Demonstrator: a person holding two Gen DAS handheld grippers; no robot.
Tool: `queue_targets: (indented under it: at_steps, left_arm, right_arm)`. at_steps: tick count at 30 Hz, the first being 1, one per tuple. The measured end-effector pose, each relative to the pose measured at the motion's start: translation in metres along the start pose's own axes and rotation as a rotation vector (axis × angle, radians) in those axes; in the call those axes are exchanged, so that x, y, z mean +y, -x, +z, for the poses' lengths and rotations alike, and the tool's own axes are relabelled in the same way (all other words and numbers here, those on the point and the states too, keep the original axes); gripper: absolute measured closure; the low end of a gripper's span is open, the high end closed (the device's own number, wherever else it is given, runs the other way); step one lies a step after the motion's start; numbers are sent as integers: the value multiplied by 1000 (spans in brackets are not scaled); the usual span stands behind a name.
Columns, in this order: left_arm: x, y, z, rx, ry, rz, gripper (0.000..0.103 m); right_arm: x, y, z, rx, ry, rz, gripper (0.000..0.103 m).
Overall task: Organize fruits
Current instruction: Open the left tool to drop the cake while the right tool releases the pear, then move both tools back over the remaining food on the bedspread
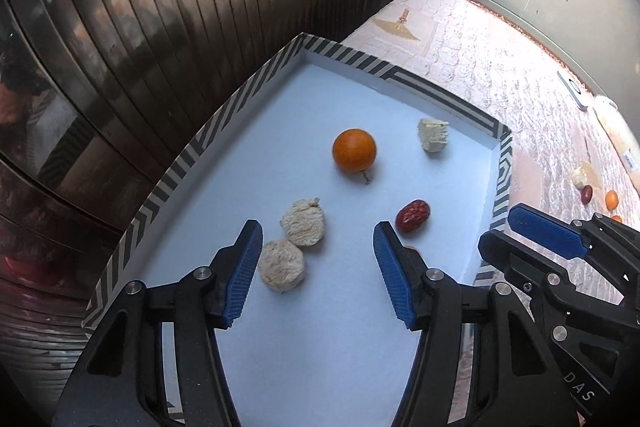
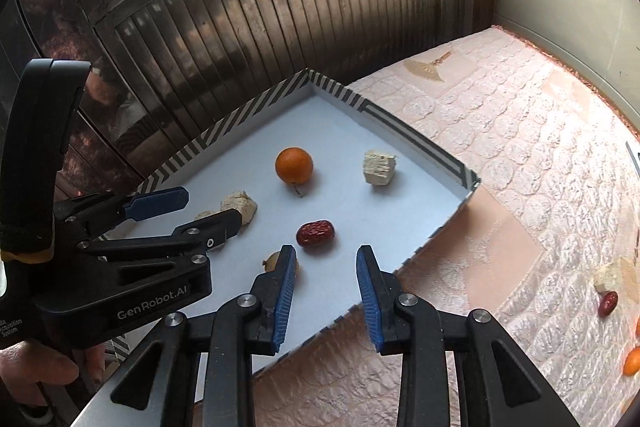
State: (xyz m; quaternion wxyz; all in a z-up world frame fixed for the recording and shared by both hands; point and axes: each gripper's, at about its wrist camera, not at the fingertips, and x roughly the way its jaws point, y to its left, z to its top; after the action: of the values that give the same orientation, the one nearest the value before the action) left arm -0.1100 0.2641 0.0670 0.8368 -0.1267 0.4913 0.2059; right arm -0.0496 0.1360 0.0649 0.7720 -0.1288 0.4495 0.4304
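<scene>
Left wrist view: left tool (image 1: 318,243) released, jaws spread, nothing between the pads. Below it, shallow white tray with striped black-and-cream rim (image 1: 240,87), holding a round orange fruit (image 1: 354,151), a wrinkled dark-red date (image 1: 413,215), two pale rough round cakes (image 1: 302,223) touching each other, and a pale cut chunk (image 1: 433,134) near the far wall. Right tool (image 1: 516,231) at the tray's right edge.

Right wrist view: right tool (image 2: 326,259) parted, gripping nothing, poised over the tray's near corner. Small tan fruit (image 2: 272,261) partly hidden behind its left finger, just beside the date. More fruit well apart on the pink quilted bed cover (image 2: 520,187): a red date (image 2: 607,303), an orange (image 2: 633,362).

Risks: orange fruit likely to roll if nudged; tan fruit close enough to get clipped; crumbly cakes liable to break under a hard squeeze.
</scene>
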Motion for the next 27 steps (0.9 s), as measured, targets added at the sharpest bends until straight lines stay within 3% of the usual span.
queue_targets:
  at_steps: [12, 27]
  left_arm:
    - [-87, 2, 16, -16, -152, -99, 45]
    - [-205, -11, 9, 38, -336, -241, 45]
  right_arm:
    - [-57, 44, -24, -43, -140, -99, 73]
    - [-155, 102, -91, -66, -380, -243, 72]
